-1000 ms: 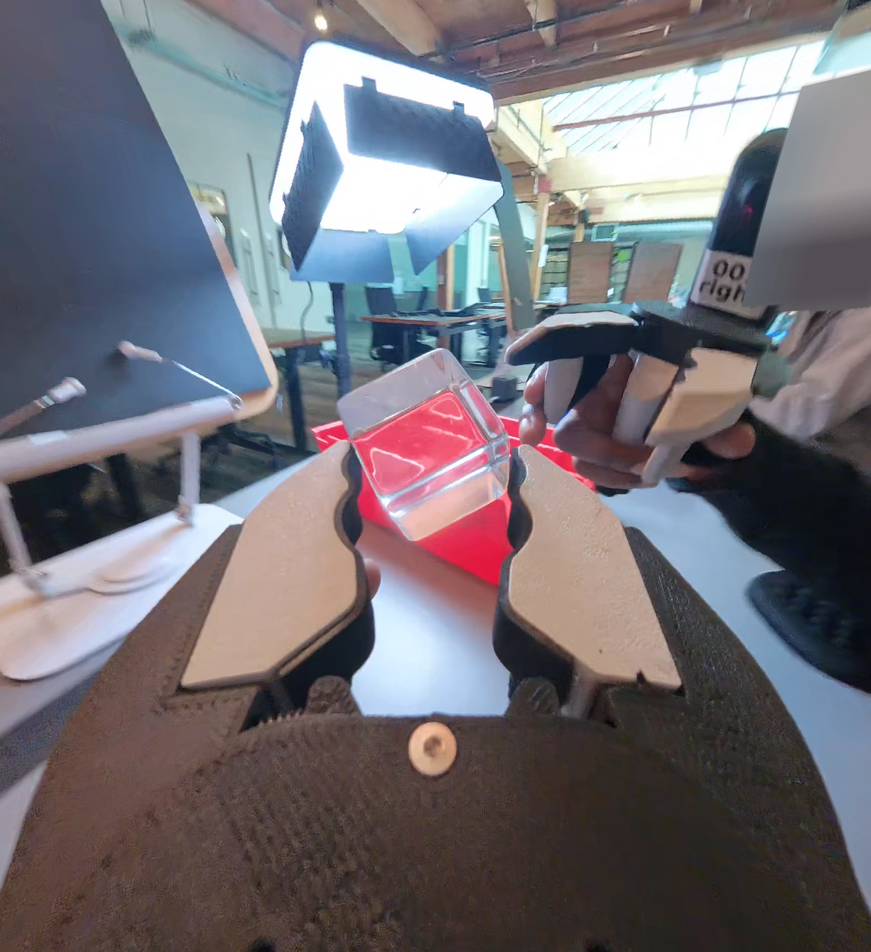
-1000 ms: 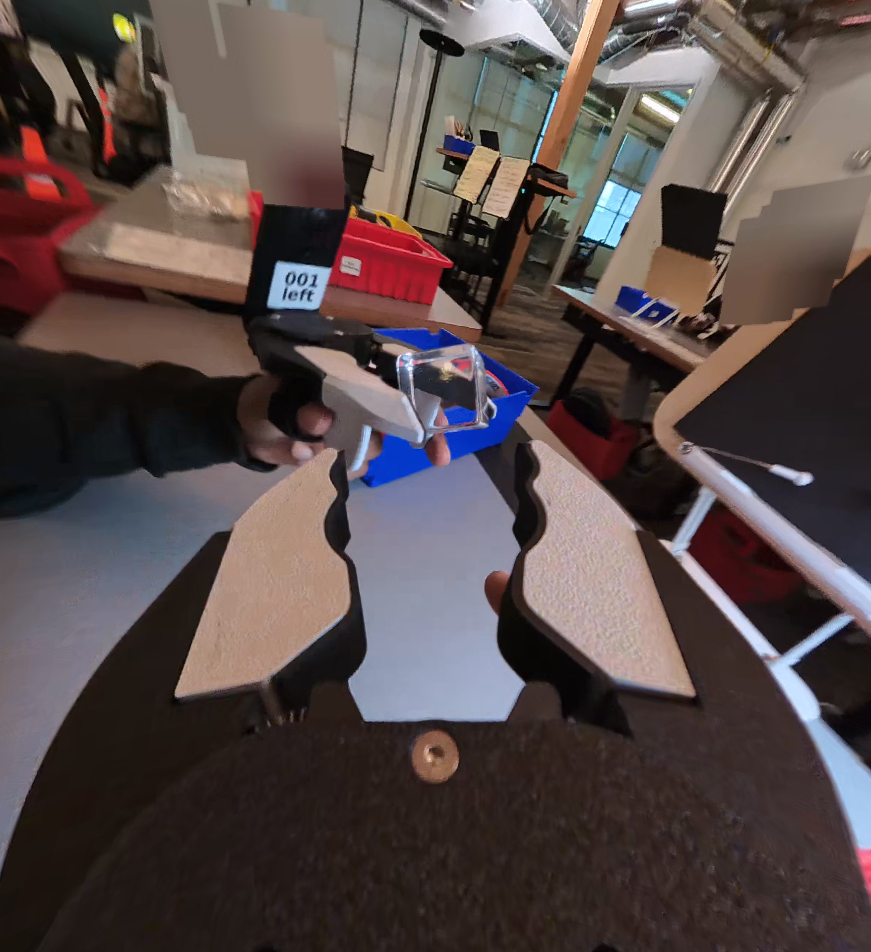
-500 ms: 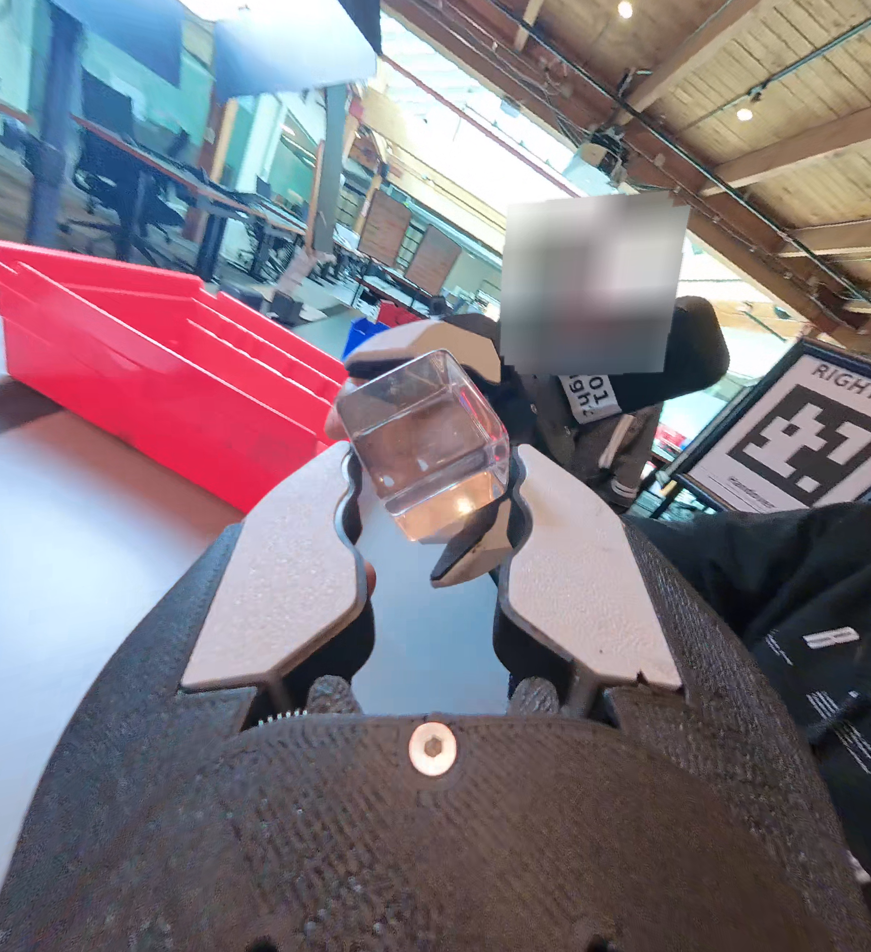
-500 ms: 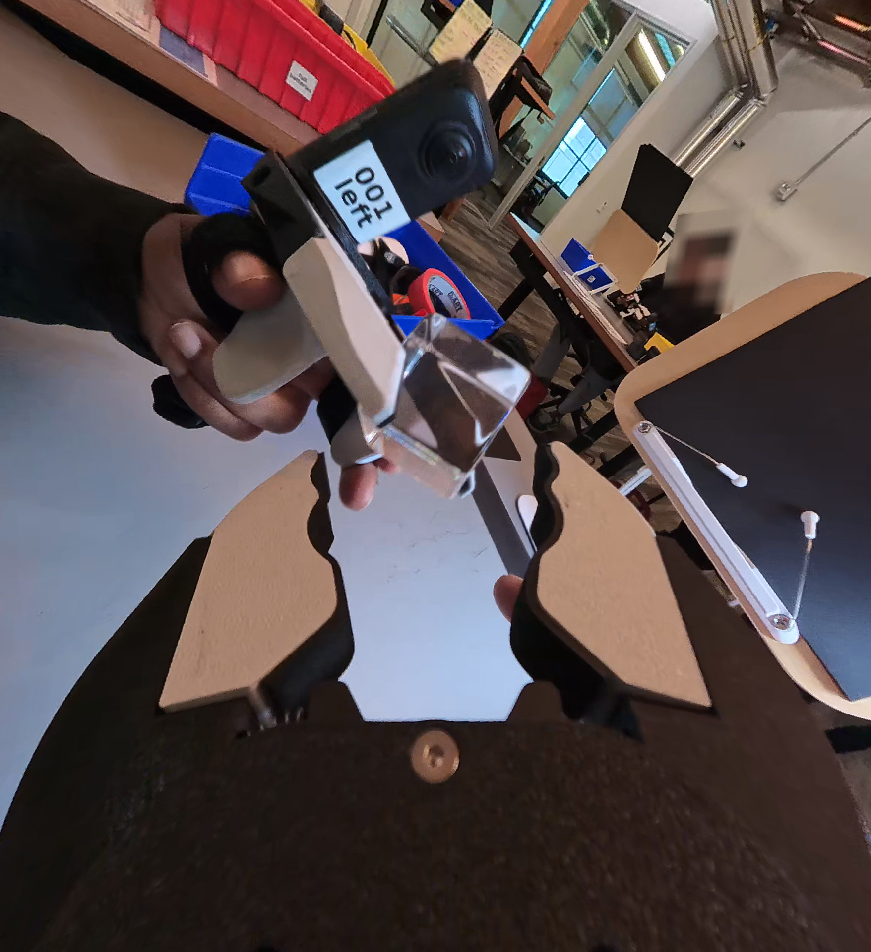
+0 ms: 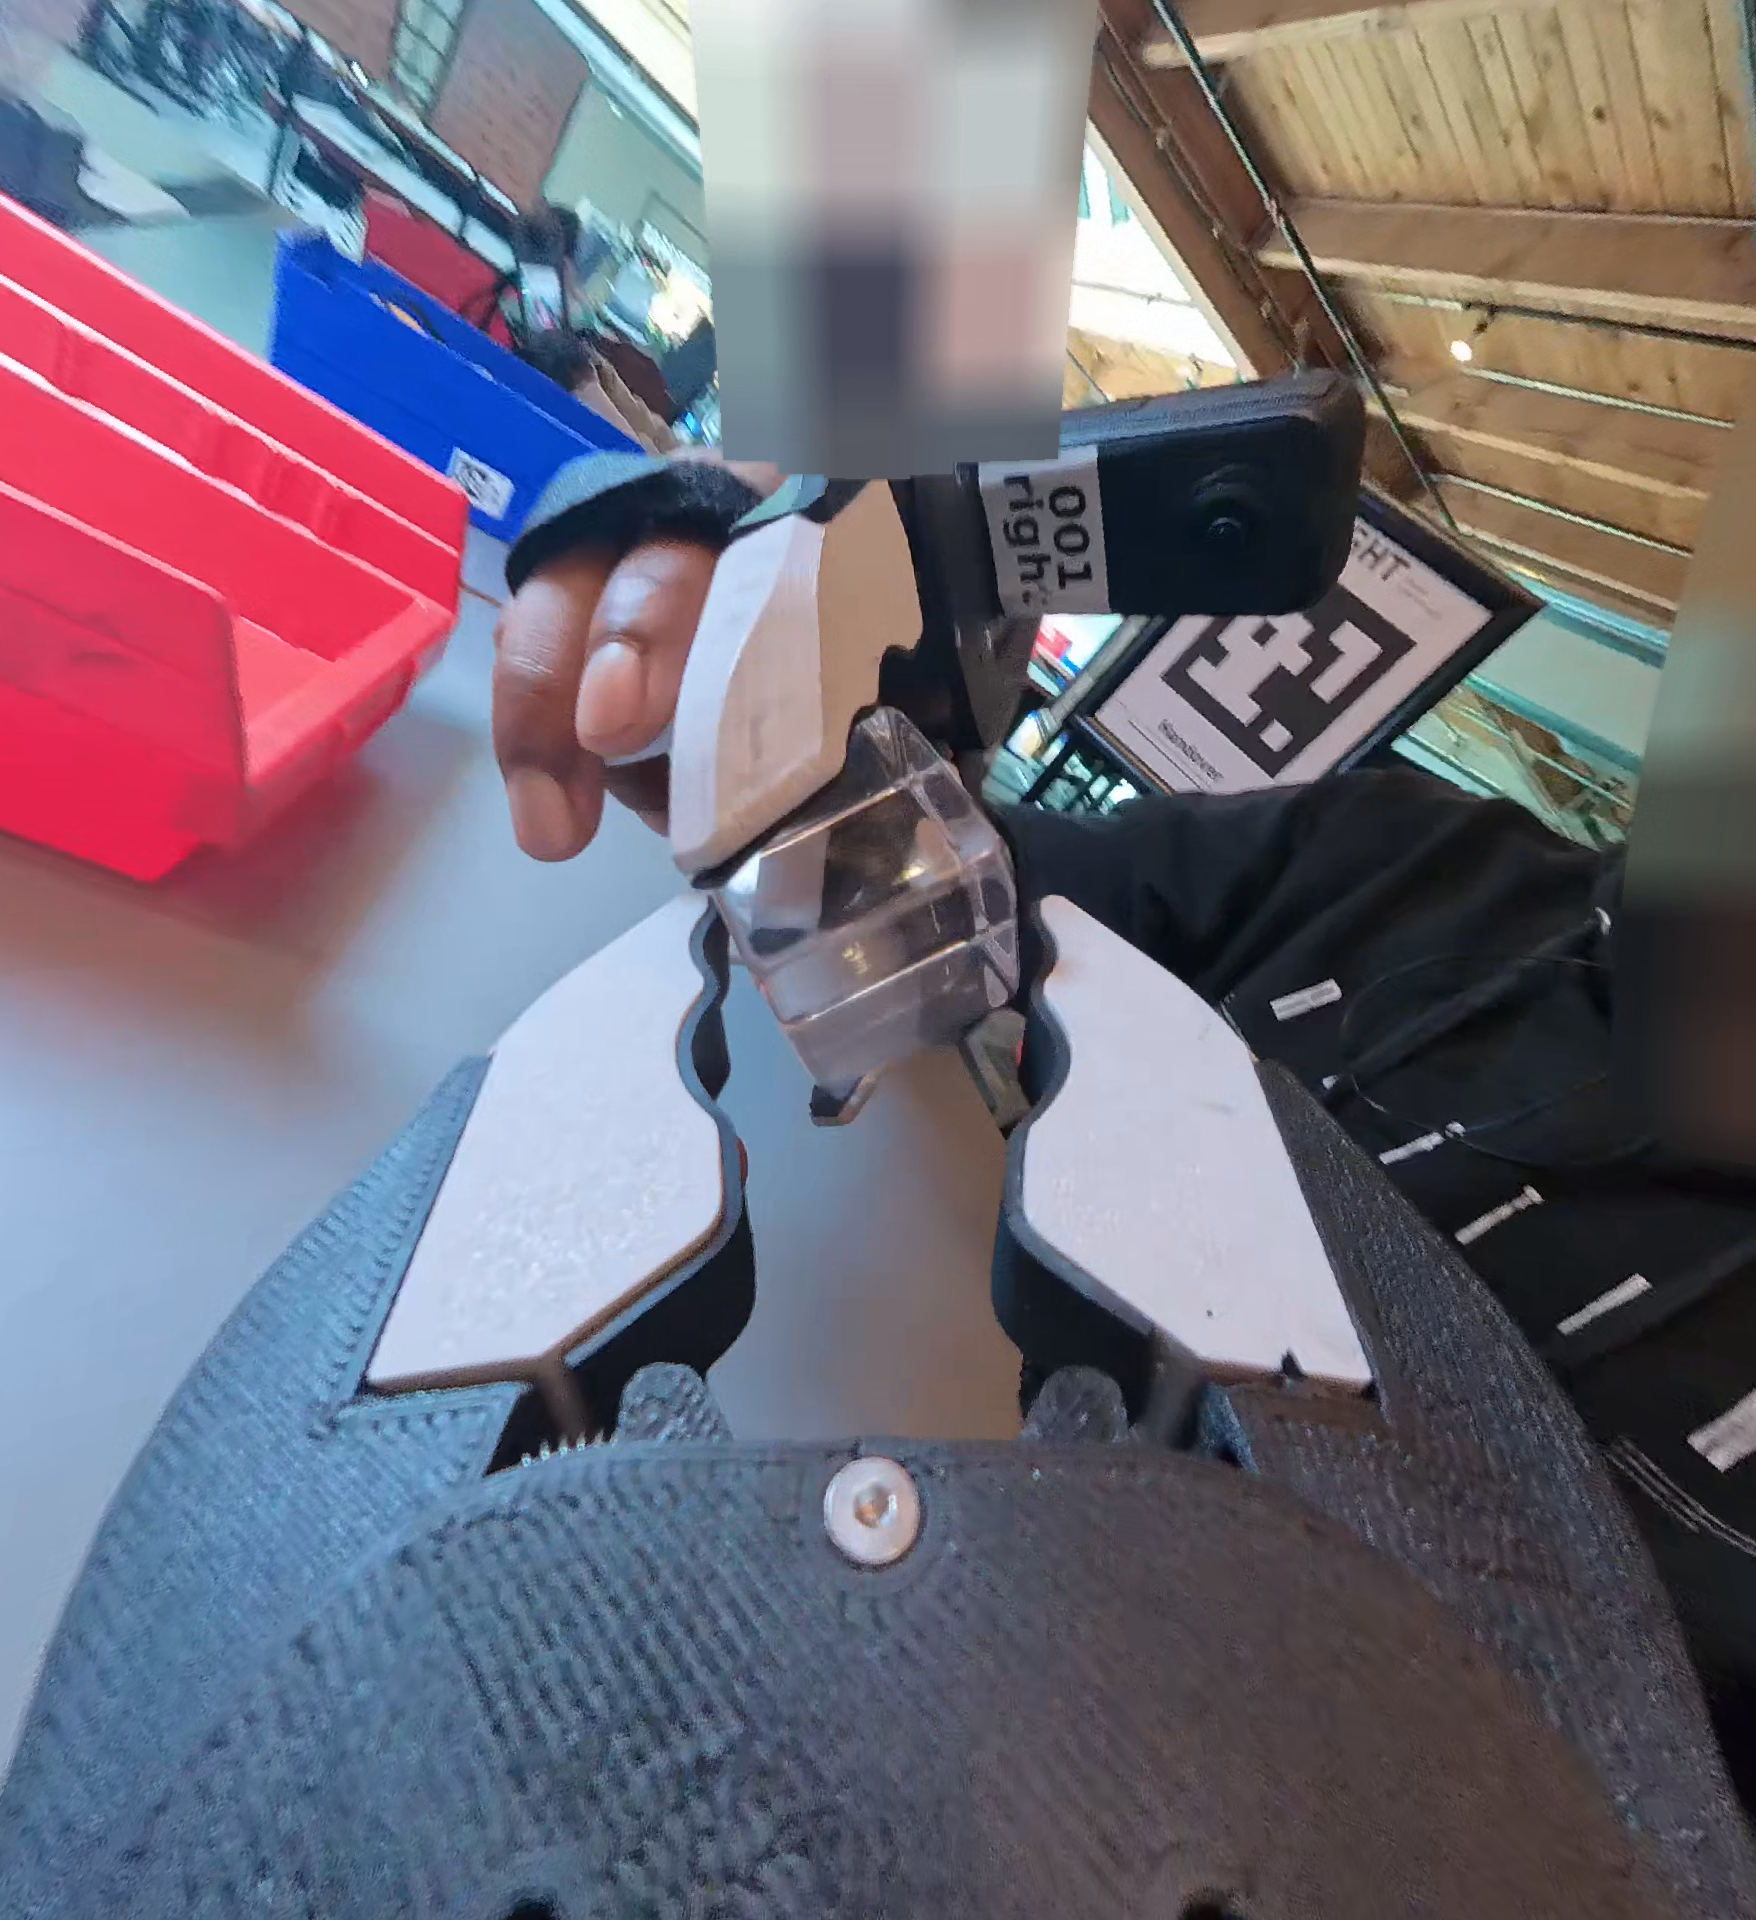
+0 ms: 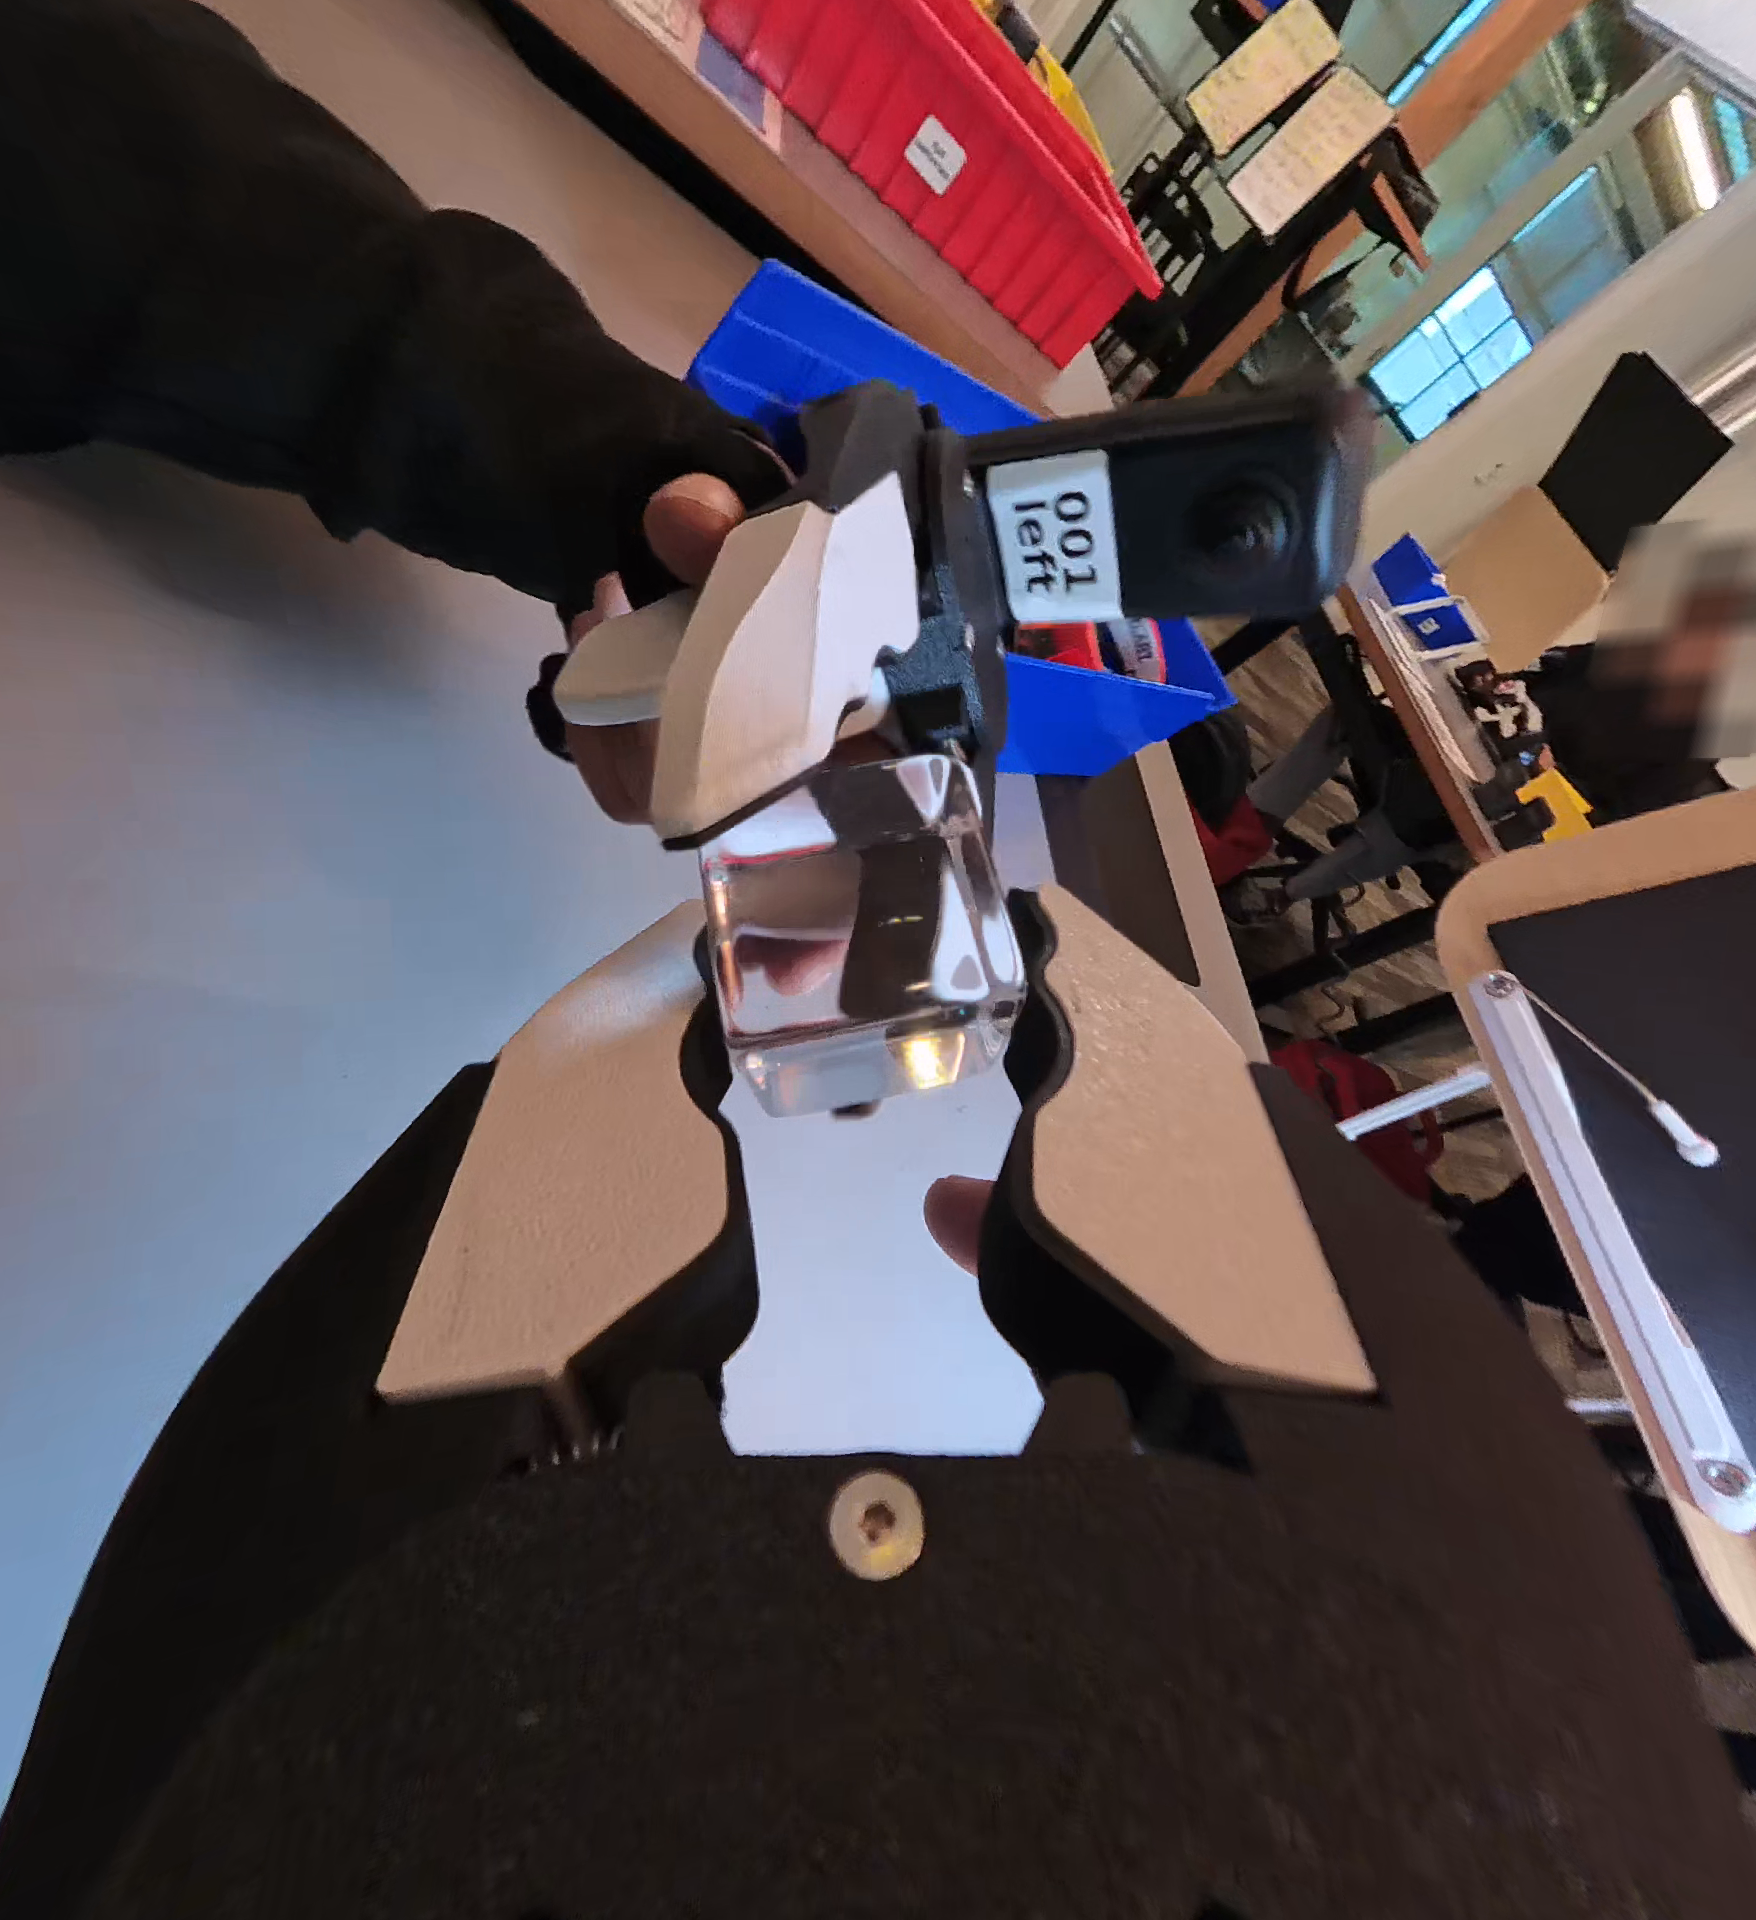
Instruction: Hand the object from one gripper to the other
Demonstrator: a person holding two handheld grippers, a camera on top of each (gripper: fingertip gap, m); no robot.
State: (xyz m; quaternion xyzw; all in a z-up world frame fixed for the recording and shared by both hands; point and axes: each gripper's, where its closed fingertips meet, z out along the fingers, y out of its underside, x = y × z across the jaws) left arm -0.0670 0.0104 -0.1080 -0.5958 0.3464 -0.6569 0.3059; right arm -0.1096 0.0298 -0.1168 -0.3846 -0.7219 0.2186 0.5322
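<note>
A clear cube (image 5: pixel 884 914) is held in the air above the grey table (image 5: pixel 178 1091). My left gripper (image 5: pixel 869 935) is shut on its two sides at the fingertips. In the left wrist view one finger (image 5: pixel 780 707) of the right gripper lies on the cube's top, and another shows below the cube. In the right wrist view the cube (image 6: pixel 853 966) sits between the tips of my right gripper (image 6: pixel 869 935), which is shut on it. There a finger (image 6: pixel 770 686) of the left gripper presses on the cube from above. A gloved hand holds each gripper.
A red bin (image 5: pixel 126 623) and a blue bin (image 5: pixel 386 353) stand on the table to the left. A framed black-and-white marker board (image 5: pixel 1289 665) is behind. In the right wrist view a black board on a white stand (image 6: pixel 1684 1091) is close on the right. Left and right tips are no more than a few centimetres apart.
The two grippers have come together. The right gripper's fingers have moved around the cube and narrowed onto it. The left gripper keeps its hold on the cube.
</note>
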